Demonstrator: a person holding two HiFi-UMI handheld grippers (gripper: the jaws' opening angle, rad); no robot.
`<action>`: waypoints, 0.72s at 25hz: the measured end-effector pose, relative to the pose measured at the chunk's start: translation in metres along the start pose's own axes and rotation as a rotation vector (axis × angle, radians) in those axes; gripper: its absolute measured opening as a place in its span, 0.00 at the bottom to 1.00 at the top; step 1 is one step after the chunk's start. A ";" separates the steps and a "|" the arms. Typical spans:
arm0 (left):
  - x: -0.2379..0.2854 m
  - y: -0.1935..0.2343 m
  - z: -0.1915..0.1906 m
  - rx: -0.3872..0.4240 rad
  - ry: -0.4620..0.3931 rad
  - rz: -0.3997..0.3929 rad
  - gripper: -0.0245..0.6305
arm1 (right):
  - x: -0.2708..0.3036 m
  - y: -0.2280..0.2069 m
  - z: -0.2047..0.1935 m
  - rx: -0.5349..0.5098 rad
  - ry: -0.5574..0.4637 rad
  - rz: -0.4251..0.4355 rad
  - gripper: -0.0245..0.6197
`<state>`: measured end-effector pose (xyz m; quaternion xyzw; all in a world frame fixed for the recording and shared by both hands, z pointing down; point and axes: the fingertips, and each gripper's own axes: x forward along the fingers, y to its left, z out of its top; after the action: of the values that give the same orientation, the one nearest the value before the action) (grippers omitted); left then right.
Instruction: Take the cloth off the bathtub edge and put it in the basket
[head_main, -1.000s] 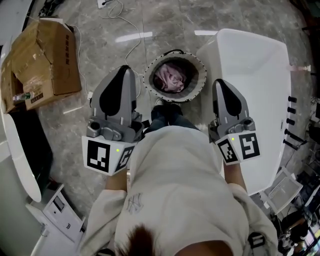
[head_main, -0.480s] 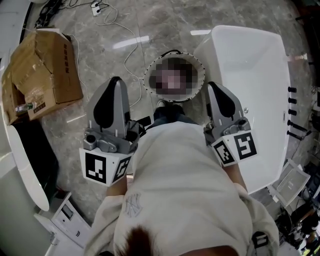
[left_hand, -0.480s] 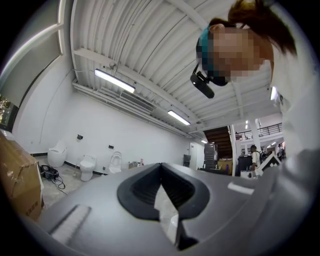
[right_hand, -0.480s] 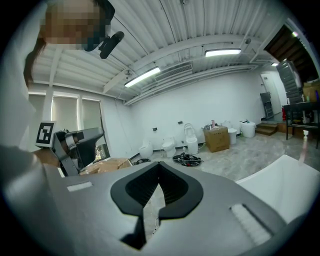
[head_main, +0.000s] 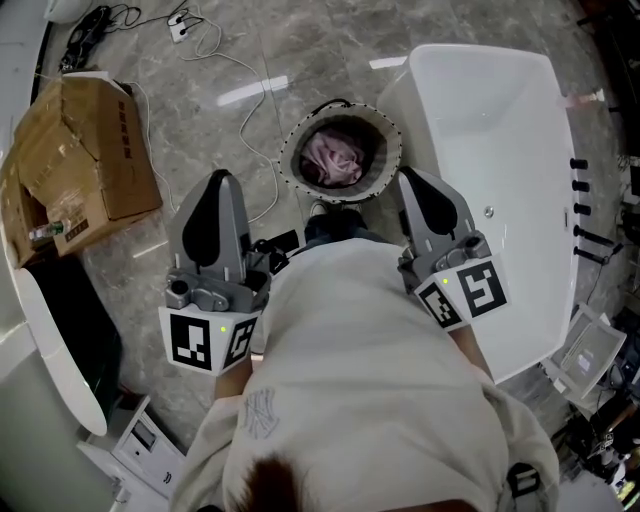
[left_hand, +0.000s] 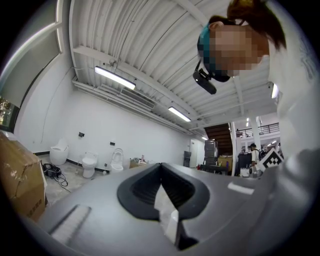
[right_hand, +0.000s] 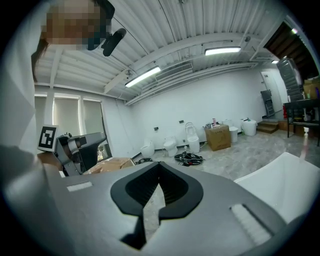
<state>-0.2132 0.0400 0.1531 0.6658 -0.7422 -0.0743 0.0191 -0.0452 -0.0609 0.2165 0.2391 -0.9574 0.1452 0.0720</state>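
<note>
- Cloth (head_main: 338, 160): pink, crumpled, lying inside the basket.
- Basket (head_main: 288, 172): round, pale-rimmed, standing on the marble floor (head_main: 200, 110) straight ahead of me, touching or just beside the near corner of the bathtub.
- Bathtub (head_main: 500, 150): white, freestanding, on my right.
- My left hand-held gripper (head_main: 217, 182): held level over the floor left of the basket, jaws closed together, nothing between them.
- My right hand-held gripper (head_main: 412, 180): beside the bathtub's near edge, right of the basket, jaws closed, holding nothing.
- Cardboard box (head_main: 75, 150): open, on the floor far left.
- White cable (head_main: 250, 100): trailing across the floor between box and basket.
</note>
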 end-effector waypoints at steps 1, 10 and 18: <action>-0.001 0.001 0.001 0.000 -0.002 0.002 0.06 | 0.000 0.001 0.001 -0.004 0.001 0.001 0.04; -0.004 0.006 0.004 0.001 -0.006 0.018 0.06 | 0.001 0.006 0.002 -0.054 0.016 0.012 0.04; -0.002 0.004 0.005 0.005 -0.008 0.015 0.06 | -0.001 0.000 0.004 -0.056 0.003 0.001 0.04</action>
<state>-0.2180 0.0424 0.1487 0.6599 -0.7475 -0.0749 0.0152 -0.0442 -0.0618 0.2127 0.2364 -0.9610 0.1188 0.0799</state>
